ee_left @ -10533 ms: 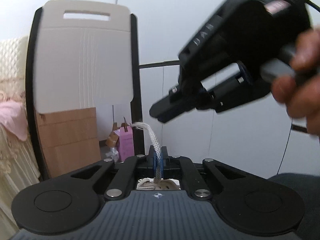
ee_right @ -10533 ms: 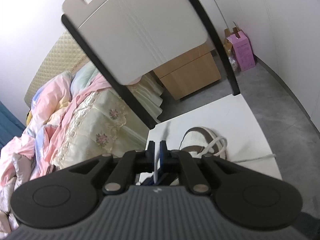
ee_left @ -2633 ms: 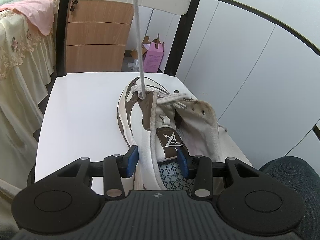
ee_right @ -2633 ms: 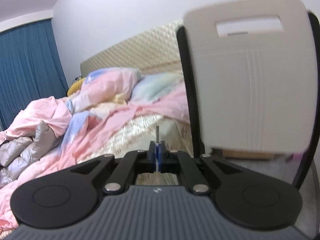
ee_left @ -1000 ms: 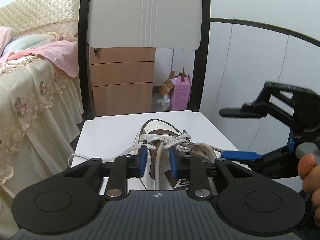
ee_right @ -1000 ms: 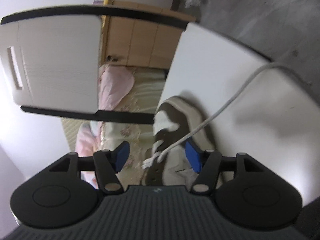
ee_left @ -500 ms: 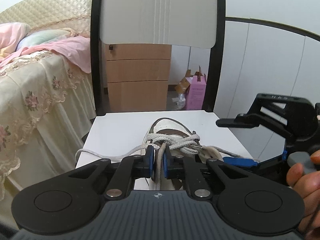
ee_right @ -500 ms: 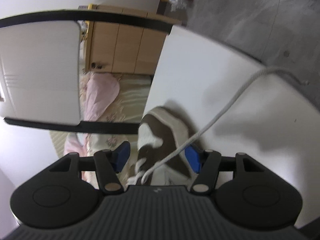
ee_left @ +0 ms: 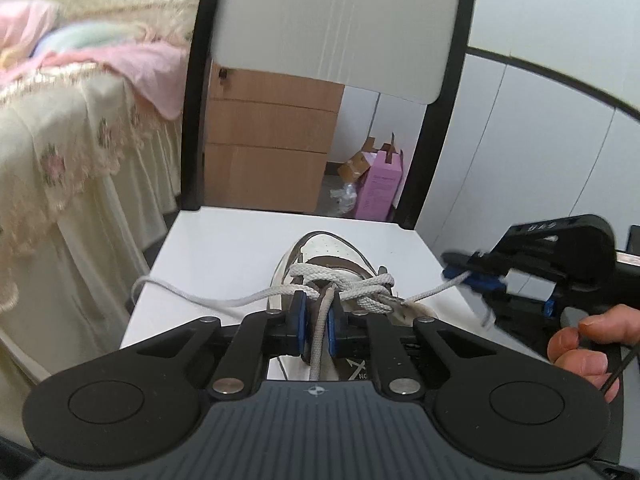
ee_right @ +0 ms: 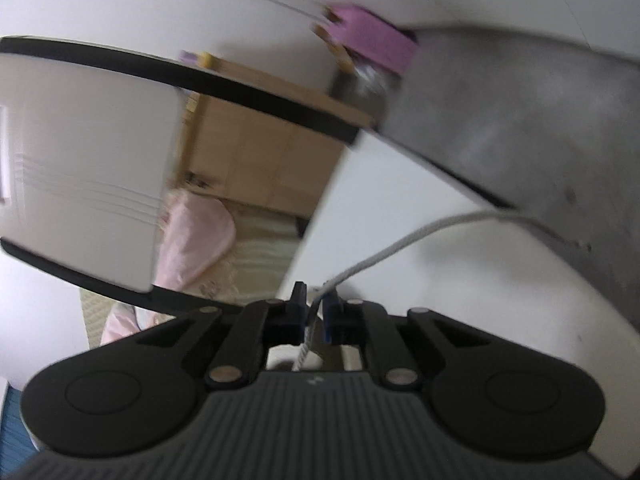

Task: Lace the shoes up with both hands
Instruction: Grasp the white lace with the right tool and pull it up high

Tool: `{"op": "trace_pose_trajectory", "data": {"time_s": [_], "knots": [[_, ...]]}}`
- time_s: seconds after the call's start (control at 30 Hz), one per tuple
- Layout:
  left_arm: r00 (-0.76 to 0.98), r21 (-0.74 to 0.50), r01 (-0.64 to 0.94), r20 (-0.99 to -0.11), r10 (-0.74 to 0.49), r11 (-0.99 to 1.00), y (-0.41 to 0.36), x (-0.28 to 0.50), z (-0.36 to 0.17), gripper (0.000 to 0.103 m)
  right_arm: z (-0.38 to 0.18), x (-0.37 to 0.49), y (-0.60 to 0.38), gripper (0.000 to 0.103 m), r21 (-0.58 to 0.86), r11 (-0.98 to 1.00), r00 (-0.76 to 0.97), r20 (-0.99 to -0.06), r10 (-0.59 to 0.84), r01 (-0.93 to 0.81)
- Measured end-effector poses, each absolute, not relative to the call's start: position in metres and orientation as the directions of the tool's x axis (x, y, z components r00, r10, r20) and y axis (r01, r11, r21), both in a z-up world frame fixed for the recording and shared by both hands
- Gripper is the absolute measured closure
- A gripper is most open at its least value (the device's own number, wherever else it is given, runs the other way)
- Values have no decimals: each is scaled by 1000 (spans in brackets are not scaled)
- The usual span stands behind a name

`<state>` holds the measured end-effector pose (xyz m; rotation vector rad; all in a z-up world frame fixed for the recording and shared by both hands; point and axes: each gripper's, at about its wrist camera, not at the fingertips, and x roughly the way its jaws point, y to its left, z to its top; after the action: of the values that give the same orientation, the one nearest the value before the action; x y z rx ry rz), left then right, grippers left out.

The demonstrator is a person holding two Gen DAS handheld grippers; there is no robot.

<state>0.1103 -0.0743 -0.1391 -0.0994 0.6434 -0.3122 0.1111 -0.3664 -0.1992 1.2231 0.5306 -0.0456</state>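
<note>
A brown and white sneaker (ee_left: 324, 248) lies on the white chair seat (ee_left: 224, 248), its cream laces crossed over the tongue. My left gripper (ee_left: 316, 316) is shut on a lace strand (ee_left: 318, 344) that rises from the crossing. A second strand (ee_left: 180, 292) trails left toward the seat edge. To the right of the shoe, my right gripper (ee_left: 468, 276) pinches the other lace end (ee_left: 432, 290). In the blurred right wrist view the right gripper (ee_right: 314, 312) has its jaws closing on that lace (ee_right: 400, 246), which runs up and right over the seat (ee_right: 400, 300).
The chair back (ee_left: 332, 20) stands behind the shoe. Beyond it are a wooden drawer unit (ee_left: 268, 152) and a pink box (ee_left: 380, 188) on the floor. A bed with a cream cover (ee_left: 60, 140) lies left. A hand (ee_left: 588, 340) grips the right tool.
The right gripper's jaws went from wide open to closed around the lace end, and its view swung. The left gripper narrowed onto its lace strand and stayed near the shoe.
</note>
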Motion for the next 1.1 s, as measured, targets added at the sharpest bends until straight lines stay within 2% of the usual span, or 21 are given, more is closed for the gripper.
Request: {"op": "trace_pose_trajectory", "data": {"time_s": [0.1,0.23,0.3,0.4,0.47,0.7,0.9,1.1], "knots": [[753,-185,273,-570,-329,944,-71,109,-140,90,-178,104,-359,94,875,428,922,-335,195,227],[745,-186,286,-574,-340,940,-67,105,-142,90,-148,98,-349,94,821,547,949,-283,137,166],[734,-216,290,-575,-362,932,-62,105,-143,90,-134,96,-348,100,812,569,963,-239,125,128],[725,-235,289,-579,-373,928,-58,106,-143,84,-112,99,-347,100,793,597,971,-220,97,120],[724,-235,290,-580,-374,928,-59,106,-143,84,-96,103,-344,100,768,631,974,-211,86,111],[714,-225,299,-591,-374,927,-60,107,-144,84,-33,113,-331,100,672,740,984,-155,91,38],[699,-257,302,-596,-396,918,-56,111,-146,84,25,111,-324,100,633,774,995,-63,79,-21],[706,-225,314,-595,-385,922,-60,108,-146,84,89,110,-317,100,552,829,995,18,100,-93]]}}
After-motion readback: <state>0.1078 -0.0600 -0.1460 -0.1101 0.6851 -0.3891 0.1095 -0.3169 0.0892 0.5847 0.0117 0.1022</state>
